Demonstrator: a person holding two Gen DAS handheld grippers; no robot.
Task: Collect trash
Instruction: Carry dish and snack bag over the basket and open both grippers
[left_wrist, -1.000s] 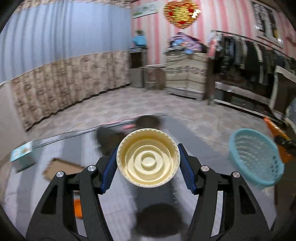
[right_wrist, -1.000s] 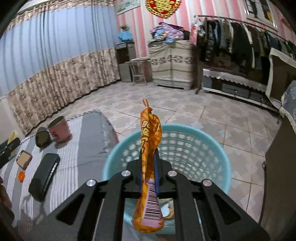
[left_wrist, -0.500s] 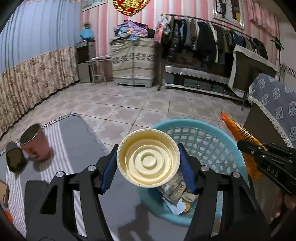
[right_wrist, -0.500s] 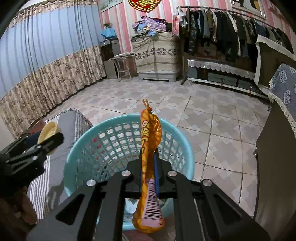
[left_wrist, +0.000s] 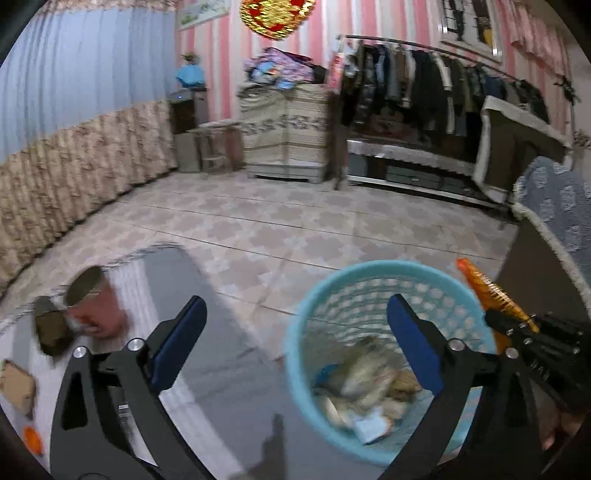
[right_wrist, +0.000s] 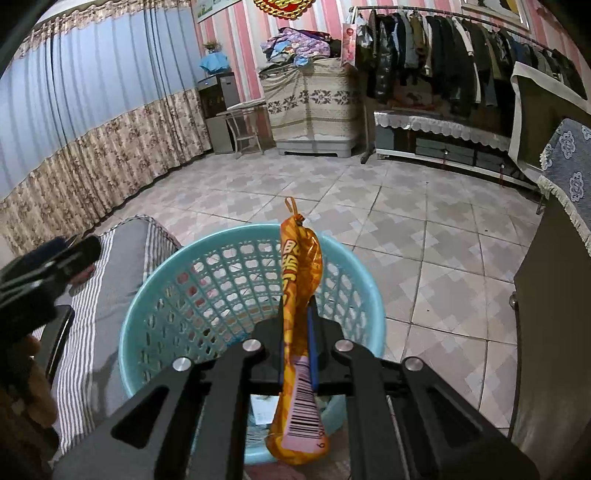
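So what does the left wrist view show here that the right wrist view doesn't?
Only the left wrist view shows the left gripper wide open and empty, the trash pile inside the basket, and a red cup on the striped cloth.

Only the right wrist view shows the wrapper's barcode end, clamped in the right gripper.

Both show the blue basket and the orange wrapper.

A pink cup (left_wrist: 96, 306) stands on the striped cloth (left_wrist: 207, 354), clothes rack (right_wrist: 461, 55) behind.
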